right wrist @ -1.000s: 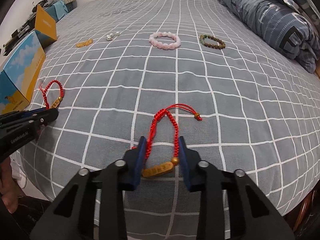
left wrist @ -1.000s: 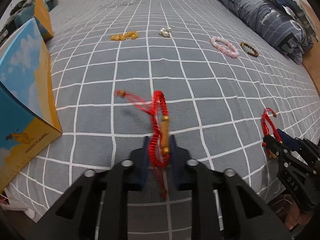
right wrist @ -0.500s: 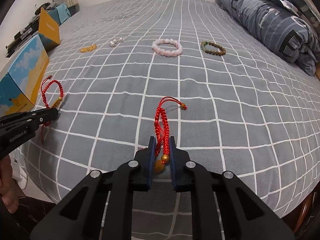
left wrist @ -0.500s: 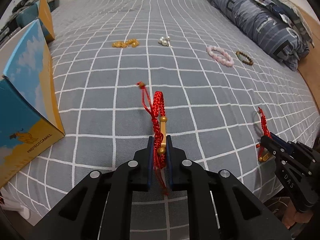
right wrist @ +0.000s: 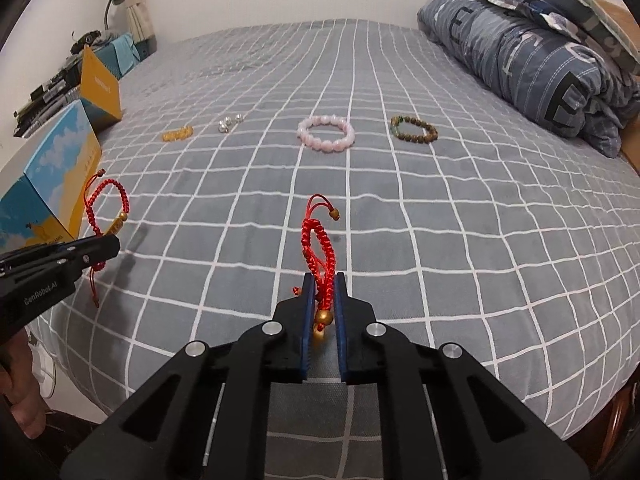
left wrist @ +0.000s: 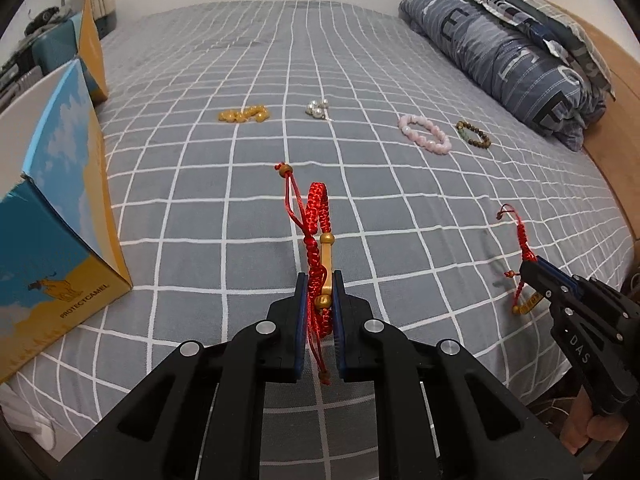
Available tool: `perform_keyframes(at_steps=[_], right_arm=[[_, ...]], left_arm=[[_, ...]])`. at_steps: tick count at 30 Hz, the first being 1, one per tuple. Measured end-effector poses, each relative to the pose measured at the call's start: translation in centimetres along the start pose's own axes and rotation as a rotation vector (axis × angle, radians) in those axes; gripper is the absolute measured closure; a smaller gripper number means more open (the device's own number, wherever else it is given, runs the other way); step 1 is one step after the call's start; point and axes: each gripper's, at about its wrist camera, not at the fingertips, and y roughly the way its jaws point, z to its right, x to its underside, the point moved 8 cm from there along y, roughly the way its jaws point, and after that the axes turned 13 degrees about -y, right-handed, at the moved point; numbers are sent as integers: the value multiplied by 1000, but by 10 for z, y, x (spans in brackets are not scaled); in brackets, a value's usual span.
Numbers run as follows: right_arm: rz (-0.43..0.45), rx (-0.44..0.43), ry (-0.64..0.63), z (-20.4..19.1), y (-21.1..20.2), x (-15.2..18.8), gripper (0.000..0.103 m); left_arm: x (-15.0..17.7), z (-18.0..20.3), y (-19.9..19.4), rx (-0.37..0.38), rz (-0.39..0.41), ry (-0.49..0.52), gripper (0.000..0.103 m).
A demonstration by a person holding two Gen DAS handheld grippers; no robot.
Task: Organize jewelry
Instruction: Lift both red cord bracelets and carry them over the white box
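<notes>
Two red cord bracelets are held off the bed [left wrist: 240, 60], one in each gripper. The left gripper [left wrist: 320, 292] is closed on the left red bracelet [left wrist: 318, 216], pinched at its gold bar so that the braided loop stands up and away from the jaws, its long axis running along the fingers toward the far edge of the bed. The right gripper [right wrist: 323, 296] is likewise closed on the right red bracelet [right wrist: 318, 240], clamped just above its gold bead, with the loop rising forward and the knotted cord ends trailing to one side. In each wrist view the other gripper is seen beside it, level and well apart, both near the front edge of the bed.

The coming move is judged to turn on the row of jewelry lying straight ahead, across the middle of the bed. From the bed's left side to its right, this row is made up of the amber beads [left wrist: 242, 114], the pearl pieces [left wrist: 318, 108], the pink bead bracelet [right wrist: 326, 134] and the brown bead bracelet [right wrist: 414, 130]. The left gripper is pointed between the amber beads and the pearl pieces; the right gripper is pointed at the pink bead bracelet. Open grid squares are left between the grippers and that row. A blue and yellow box [left wrist: 52, 208] stands at the left edge of the bed, nearer the left gripper. Whether the red pair is meant for the row or the box cannot be told.
</notes>
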Motion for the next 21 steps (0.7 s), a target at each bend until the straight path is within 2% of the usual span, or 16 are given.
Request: perform_keyframes(at_steps=[6,9,12,15,21], right_arm=[[42,17,5,0,-6,-5,95],[67,28,12,1,-9,-9,95],[99,48,17,1,-12,-15,95],[131,75,21,2,-15,-21,95],[176,109,31,6,-17,-32,95]], left_arm=[[-8,1,-13,13,69,-5,93],[-13,0,-24,-20,159,4,92],[-18,-2,-29,-35,205,-10,92],[-23,-6,-35,-83,277,-13,92],[-31,-14,-36,-127,323,-25,92]])
